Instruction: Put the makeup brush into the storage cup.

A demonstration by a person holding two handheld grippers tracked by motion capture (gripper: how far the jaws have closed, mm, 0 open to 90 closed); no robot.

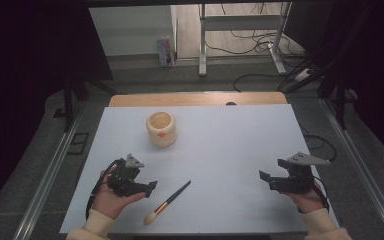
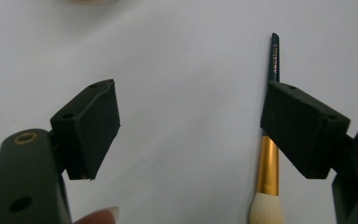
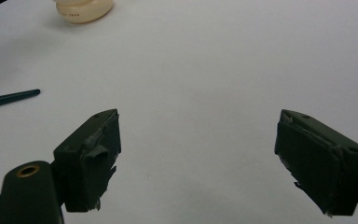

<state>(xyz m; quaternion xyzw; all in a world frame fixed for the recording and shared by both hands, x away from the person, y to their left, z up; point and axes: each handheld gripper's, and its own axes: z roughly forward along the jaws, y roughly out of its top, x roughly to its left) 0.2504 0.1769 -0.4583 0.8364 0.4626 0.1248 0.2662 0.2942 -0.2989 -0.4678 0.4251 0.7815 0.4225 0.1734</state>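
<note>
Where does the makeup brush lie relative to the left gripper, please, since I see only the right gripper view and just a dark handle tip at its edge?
Observer: In the high view the makeup brush lies flat on the white table, just right of the left gripper.
Operator: Is the left gripper holding it?
Observer: No. In the left gripper view its jaws stand open, and the brush runs under the right-hand jaw, not between them.
Operator: Which way do the bristles point?
Observer: Towards the person; the pale bristle head is nearest, then a gold ferrule, and the dark handle points towards the cream cup.
</note>
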